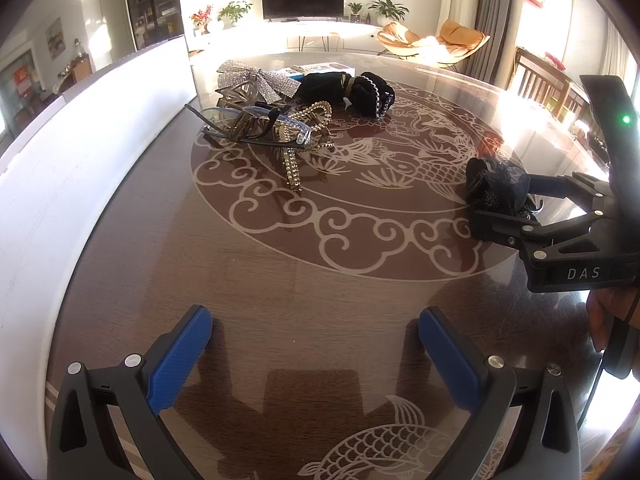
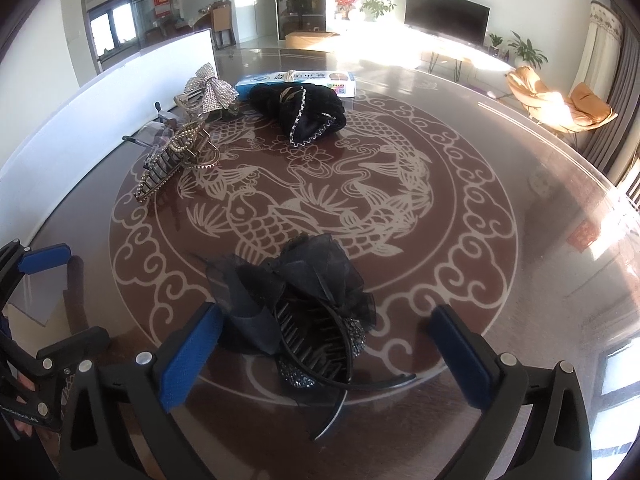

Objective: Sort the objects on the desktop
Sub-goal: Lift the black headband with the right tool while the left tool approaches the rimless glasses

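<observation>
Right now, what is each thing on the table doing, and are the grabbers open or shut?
Left gripper: open, empty.
Right gripper: open, not squeezing anything.
Black lace hair clip: lying on the table between the open right jaws.
Glasses: lying in the pile.
Silver bow clip: lying in the pile.

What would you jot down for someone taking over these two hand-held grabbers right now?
Right gripper: open, fingers wide either side of the black hair clip, which lies on the table; the pads do not press on it.
Left gripper: open, empty, low over bare table.
Pile by the white board: glasses, pearl clip, silver bow clip, black velvet piece, blue box behind.
Done: black clip lies apart from the pile.
Left: the pile is unsorted. Probably take the pearl clip or bow clip next.
</observation>
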